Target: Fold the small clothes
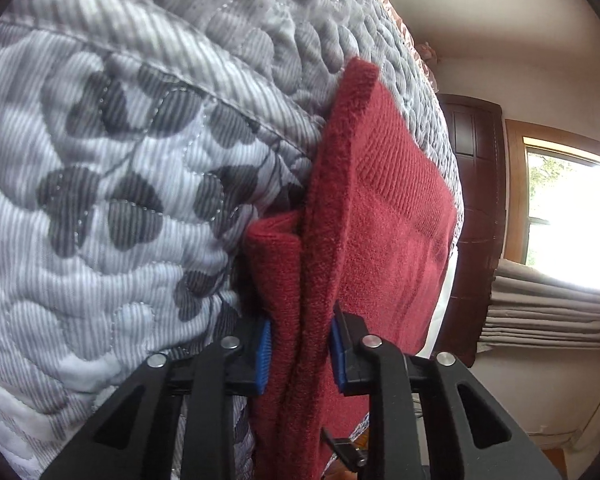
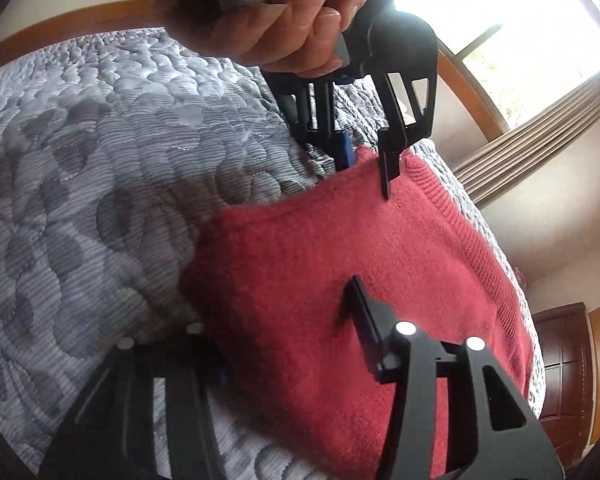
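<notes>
Lying on a bed under a quilted grey bedspread [image 1: 112,168] with a dark leaf print: a fuzzy dark-red knitted garment [image 1: 380,216], ribbed along one band, its near edge folded into thick layers. Clamped on that folded edge between blue pads, the left tongs [image 1: 300,354], seen from the right wrist gripped by a bare hand [image 2: 276,20] above. Straddling the opposite edge of the cloth, the right tongs [image 2: 284,344], one finger pressed on top, the other hidden beneath — closure impossible to tell.

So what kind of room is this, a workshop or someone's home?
Most likely a bedroom in a home: a quilted grey leaf-print bedspread covers what looks like a bed, with a dark wooden panelled door and a curtained window beyond.
</notes>
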Available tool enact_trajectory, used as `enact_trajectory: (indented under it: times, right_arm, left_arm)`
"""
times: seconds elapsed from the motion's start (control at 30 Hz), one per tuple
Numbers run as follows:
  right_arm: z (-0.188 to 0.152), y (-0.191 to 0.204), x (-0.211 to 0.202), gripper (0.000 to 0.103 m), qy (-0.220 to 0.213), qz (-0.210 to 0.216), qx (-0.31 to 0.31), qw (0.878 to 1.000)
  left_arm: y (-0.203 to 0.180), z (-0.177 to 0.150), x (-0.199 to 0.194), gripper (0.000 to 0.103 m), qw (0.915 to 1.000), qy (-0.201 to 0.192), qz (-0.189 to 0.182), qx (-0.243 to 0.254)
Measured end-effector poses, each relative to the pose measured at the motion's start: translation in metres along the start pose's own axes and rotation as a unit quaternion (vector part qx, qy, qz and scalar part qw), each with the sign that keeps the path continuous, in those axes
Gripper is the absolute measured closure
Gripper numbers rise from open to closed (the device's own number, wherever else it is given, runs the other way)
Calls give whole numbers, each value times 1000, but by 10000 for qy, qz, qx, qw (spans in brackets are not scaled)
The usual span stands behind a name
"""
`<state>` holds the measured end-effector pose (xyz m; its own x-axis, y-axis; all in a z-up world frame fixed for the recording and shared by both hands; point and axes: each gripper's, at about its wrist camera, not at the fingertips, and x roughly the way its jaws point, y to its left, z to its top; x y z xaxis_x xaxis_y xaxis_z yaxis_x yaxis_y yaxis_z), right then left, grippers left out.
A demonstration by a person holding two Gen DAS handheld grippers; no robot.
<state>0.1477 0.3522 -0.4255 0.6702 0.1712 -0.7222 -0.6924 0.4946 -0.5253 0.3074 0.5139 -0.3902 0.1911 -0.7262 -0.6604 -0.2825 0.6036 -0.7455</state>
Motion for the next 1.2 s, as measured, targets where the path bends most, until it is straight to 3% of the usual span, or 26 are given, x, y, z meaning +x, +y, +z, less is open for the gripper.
enact_trajectory:
  times: [0.17,0.3,0.73,1.2]
  right_arm:
    - [4,-11,-10,73,109,290,541,9981]
    - [12,-26,-15,75,157,446,892,9949]
    - [14,-64,-32,78,77,538,1445,9880]
    - [7,-131,-72,78,-68,631,2244,9724]
  left_arm:
    - [-19,0,1,85,9999,52,90,4]
    - [-30,1,-1,86,9998,72,178,14]
    - [-95,4,1,86,9990,70,392,181]
    - [-204,4,12,87,9955,91,758,556]
